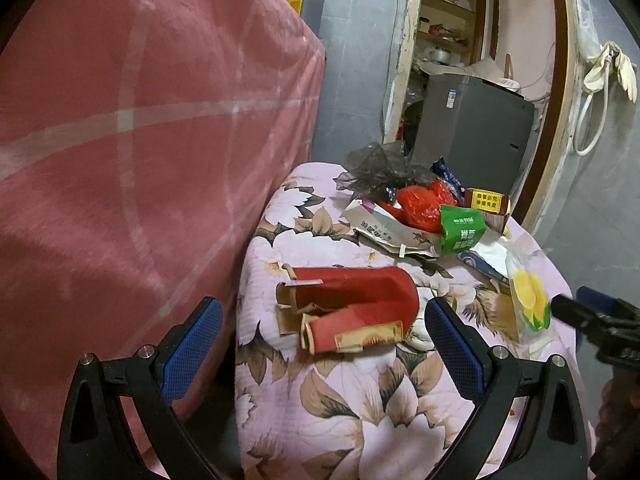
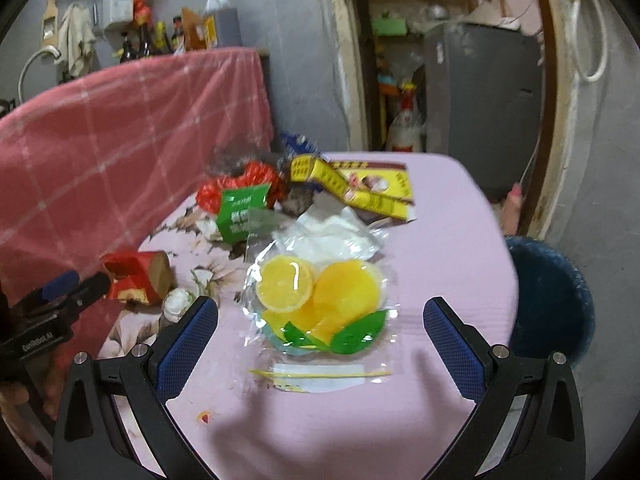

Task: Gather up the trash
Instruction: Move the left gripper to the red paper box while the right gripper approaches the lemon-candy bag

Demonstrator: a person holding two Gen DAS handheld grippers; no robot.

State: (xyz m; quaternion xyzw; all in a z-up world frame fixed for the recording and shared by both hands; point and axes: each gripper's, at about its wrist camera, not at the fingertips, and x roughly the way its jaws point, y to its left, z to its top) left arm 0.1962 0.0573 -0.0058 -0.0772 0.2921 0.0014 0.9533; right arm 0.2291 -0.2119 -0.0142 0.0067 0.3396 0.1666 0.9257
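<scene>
Both grippers sit open over the bench point(image 2: 460, 216), nothing in either yet. The left gripper point(image 1: 324, 320) has its fingers spread either side of the red box point(image 1: 352, 308), a crushed, bent carton lying flat on the floral cloth, so that looks like its pick. The right gripper point(image 2: 320, 320) is lined up on the lemon bag point(image 2: 320, 304), a clear packet with yellow slices printed on it, lying flat near the front edge. That one looks thin and slippery, so pinching it off the cloth may take a low approach.

The rest of the trash is heaped further back: a green pack point(image 2: 240, 216), a red bag point(image 1: 420, 204), a yellow box point(image 2: 360, 188) and some white tissue point(image 2: 336, 236), all touching or overlapping. A dark bin point(image 2: 552, 300) stands just off the bench's right edge, probably the drop spot, which would explain why the right side takes the nearest piece.
</scene>
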